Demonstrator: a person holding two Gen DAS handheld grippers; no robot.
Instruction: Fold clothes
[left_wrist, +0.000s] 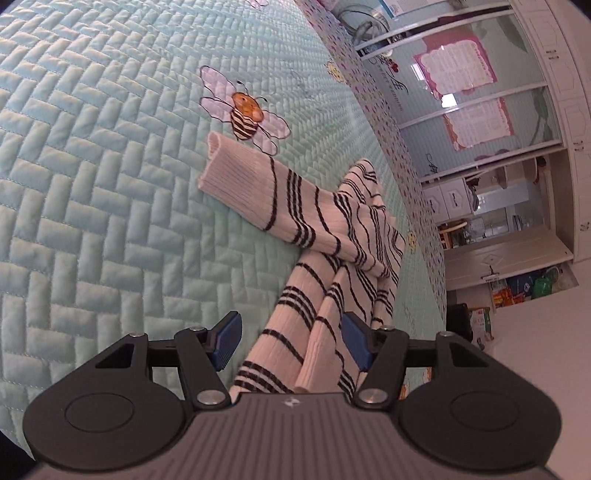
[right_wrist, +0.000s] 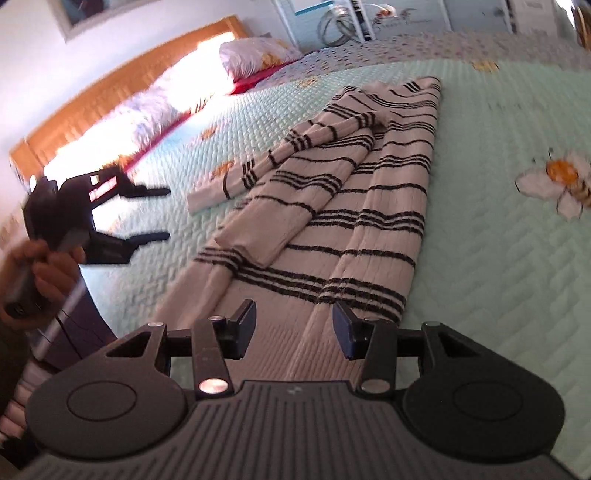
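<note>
— Lying flat on the mint quilt (right_wrist: 498, 258), that striped sweater (right_wrist: 373, 206) has both sleeves folded across its body.

— And the grippers?

— The right gripper (right_wrist: 293, 328) hovers over the hem, jaws spread, nothing pinched. The left gripper (right_wrist: 162, 212), held in a hand (right_wrist: 44, 273), stands beside the sleeve cuff (left_wrist: 236, 166), also spread and empty.

— That cuff?

— Just beside the embroidered bee (left_wrist: 245, 114).

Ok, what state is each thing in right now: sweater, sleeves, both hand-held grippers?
Striped sweater: lying flat on the quilt, sides folded in to a long strip.
Near sleeve: folded across the body.
Far sleeve: cuff end resting on the quilt.
Left hand-held gripper: open, holding nothing.
Right hand-held gripper: open, above the hem, holding nothing.
</note>
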